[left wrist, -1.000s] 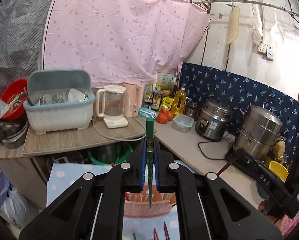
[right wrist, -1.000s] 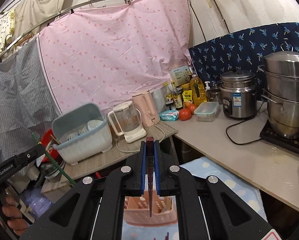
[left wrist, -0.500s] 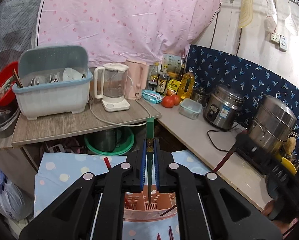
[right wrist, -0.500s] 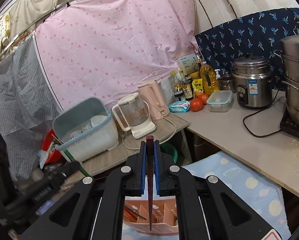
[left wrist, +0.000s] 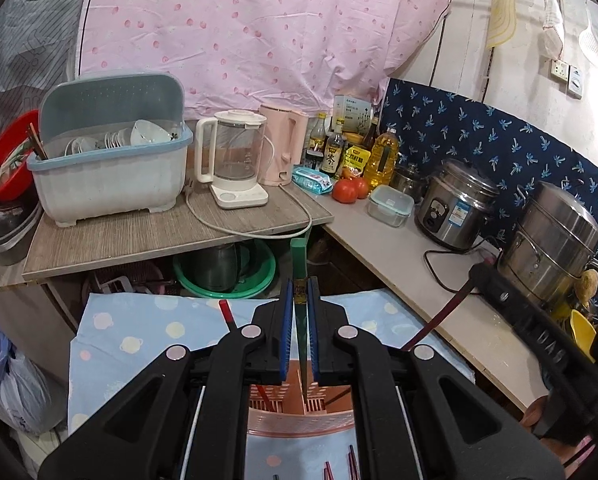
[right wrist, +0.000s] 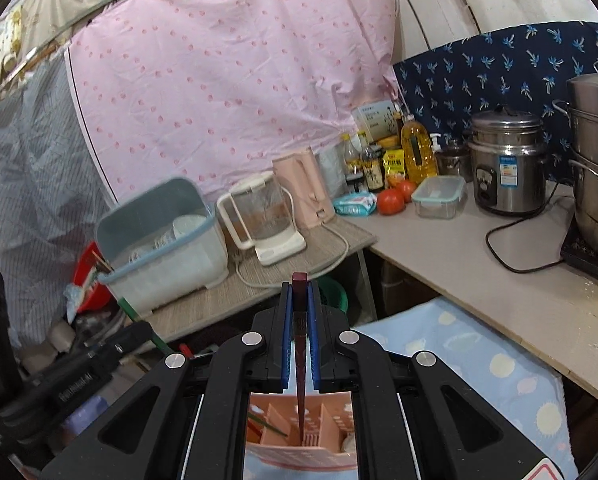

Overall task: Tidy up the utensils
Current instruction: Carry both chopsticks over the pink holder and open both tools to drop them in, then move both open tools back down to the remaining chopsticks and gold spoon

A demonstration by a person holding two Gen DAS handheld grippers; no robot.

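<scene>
The green chopstick, clamped in the left gripper, and the maroon chopstick, clamped in the right gripper, have been lowered into the pink holder; release is judged next.

Glossy metal rice cooker, matt, seemingly plastic pink utensil holder, soft cloth curtain.
</scene>
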